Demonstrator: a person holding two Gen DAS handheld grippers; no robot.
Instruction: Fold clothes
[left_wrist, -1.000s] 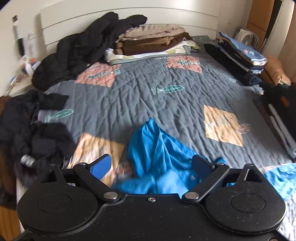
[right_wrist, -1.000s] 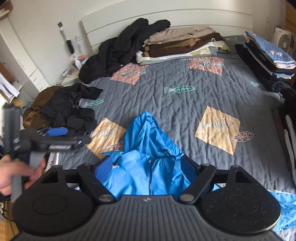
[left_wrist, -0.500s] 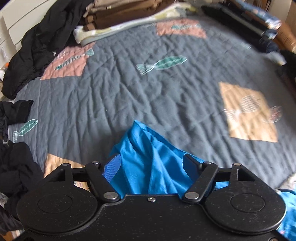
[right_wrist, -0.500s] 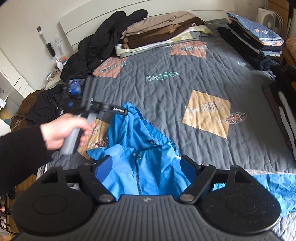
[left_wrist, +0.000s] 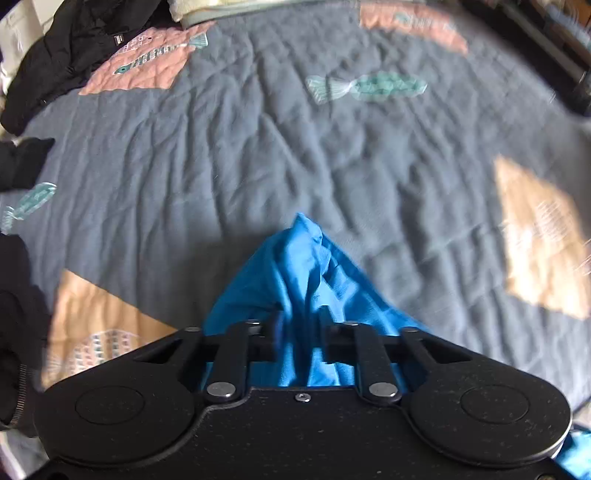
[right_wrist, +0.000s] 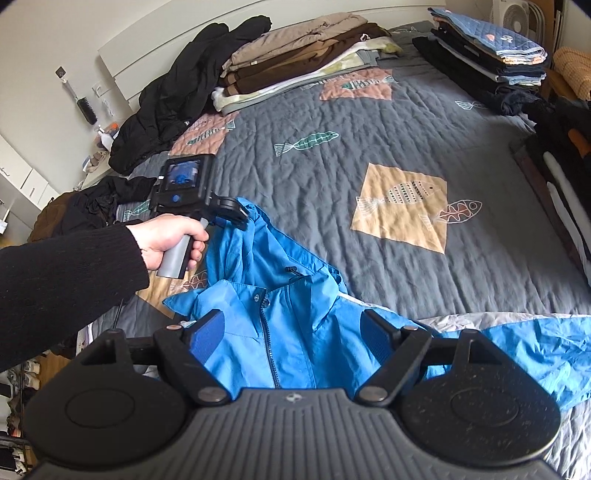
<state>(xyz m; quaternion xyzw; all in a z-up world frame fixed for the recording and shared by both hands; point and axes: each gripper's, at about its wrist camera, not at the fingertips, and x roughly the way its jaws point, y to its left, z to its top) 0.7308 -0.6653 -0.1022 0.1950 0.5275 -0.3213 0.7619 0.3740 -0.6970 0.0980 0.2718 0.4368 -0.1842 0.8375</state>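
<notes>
Grey fish-print quilt on the bed (right_wrist: 369, 122) has the blue jacket (right_wrist: 295, 343) spread near its front edge, left gripper (left_wrist: 298, 325) closing on the bunched hood, right gripper (right_wrist: 291, 332) hanging open above the zipper, so that thin pinch could slip if tugged.

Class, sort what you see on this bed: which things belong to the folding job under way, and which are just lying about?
In the job:
blue jacket
left gripper, closing on the jacket's hood
right gripper, open over the jacket's front

Lying about:
black coat
folded brown stack
folded stack topped with blue
dark heap
</notes>
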